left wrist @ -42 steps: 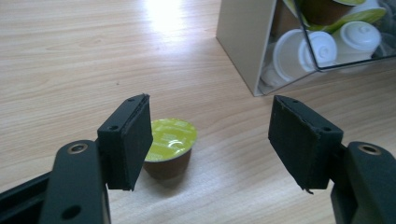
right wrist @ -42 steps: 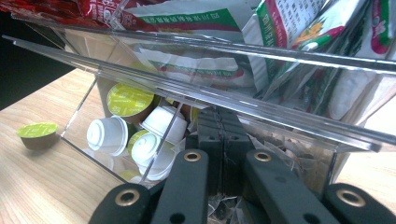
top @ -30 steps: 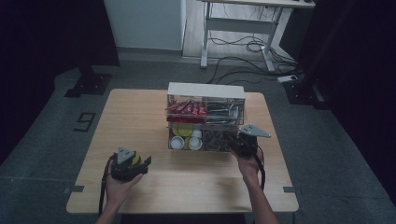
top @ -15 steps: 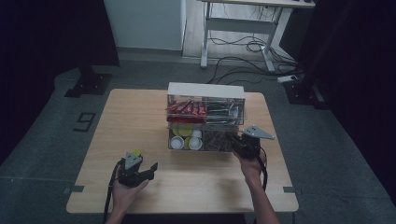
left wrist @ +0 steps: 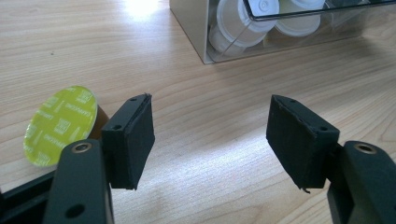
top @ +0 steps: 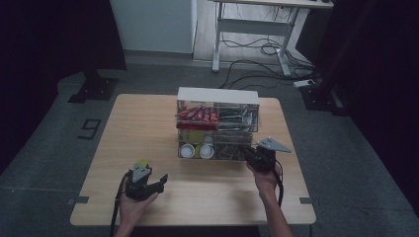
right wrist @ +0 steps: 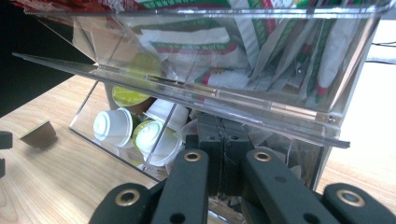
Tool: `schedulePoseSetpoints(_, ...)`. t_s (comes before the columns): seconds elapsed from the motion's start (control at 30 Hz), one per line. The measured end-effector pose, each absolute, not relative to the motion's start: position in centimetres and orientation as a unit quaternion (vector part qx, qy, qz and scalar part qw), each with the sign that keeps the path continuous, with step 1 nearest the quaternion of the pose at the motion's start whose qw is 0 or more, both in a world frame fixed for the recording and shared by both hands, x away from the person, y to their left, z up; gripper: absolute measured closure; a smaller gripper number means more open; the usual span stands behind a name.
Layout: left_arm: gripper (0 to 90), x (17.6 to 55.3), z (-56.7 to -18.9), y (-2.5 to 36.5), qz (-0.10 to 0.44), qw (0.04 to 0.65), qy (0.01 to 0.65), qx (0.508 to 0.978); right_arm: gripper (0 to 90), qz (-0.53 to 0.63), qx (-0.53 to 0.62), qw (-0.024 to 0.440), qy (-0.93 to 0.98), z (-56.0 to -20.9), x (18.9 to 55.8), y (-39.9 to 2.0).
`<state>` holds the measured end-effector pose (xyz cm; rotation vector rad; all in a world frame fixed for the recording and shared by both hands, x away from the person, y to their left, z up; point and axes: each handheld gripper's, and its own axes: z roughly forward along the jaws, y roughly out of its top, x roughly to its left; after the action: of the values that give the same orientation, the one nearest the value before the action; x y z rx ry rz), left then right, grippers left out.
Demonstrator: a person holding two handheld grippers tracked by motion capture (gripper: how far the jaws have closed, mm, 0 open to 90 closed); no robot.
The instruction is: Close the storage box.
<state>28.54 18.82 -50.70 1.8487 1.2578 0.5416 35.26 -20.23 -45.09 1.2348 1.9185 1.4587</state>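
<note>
Jaws: left gripper (left wrist: 210,140) stands wide apart, nothing between the pads; right gripper (right wrist: 223,154) pressed fully together, tips at the lower front of the clear acrylic organiser box (top: 217,123). Item: green-lidded brown coffee capsule (left wrist: 60,125), lying on the light wooden table (top: 148,128), just beside the left gripper's outer jaw.
</note>
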Motion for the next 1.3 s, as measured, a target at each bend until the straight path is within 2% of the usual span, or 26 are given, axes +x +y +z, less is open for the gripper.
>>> schedulePoseSetpoints(1.3,31.5,28.2,-51.0,19.2,0.206,0.403,0.504,0.735,88.3,0.513,0.464,0.189,0.697,-49.8,33.6,-21.0)
